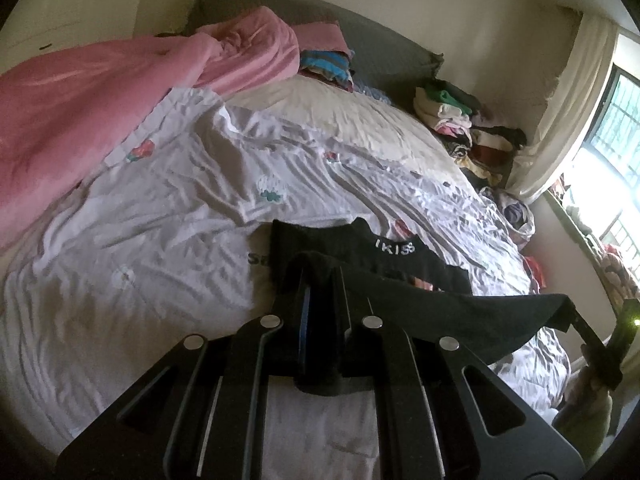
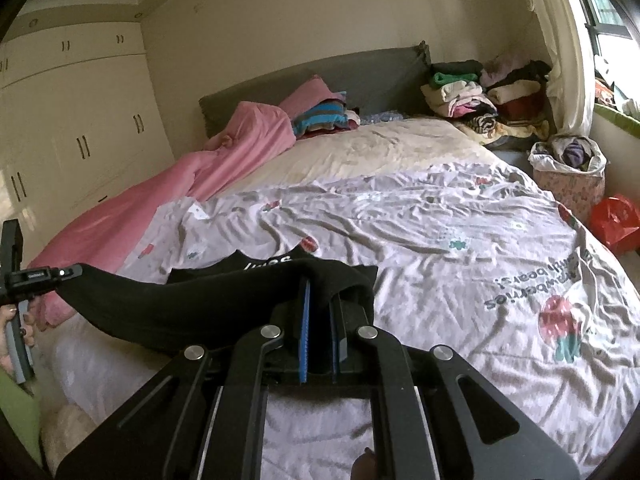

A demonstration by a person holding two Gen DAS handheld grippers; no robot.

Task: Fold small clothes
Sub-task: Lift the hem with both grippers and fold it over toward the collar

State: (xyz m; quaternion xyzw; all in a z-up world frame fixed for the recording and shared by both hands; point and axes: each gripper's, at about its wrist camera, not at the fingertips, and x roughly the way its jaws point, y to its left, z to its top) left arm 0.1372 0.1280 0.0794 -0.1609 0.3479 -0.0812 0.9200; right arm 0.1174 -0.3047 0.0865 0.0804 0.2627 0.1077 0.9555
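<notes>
Black knit sock point(image 1: 460, 320) hangs stretched between left tool point(image 1: 320, 280) and right tool point(image 2: 320, 292), each clenched on one end above the rumpled white printed bedsheet point(image 2: 440, 220); folding likely needs the ends brought together.

You are holding a black knit garment point(image 1: 460, 316) with white lettering on its band. Under it lies a pale lilac-white bedsheet point(image 2: 440, 232) printed with red strawberries, teal flowers and dark grey writing. A plain pink quilt point(image 1: 72, 112) lies on the bed beside a cream sheet point(image 2: 360, 140). The headboard point(image 2: 360, 72) is grey, the plastic bag point(image 2: 616, 222) red, and your gripper pads point(image 2: 306, 332) blue.
</notes>
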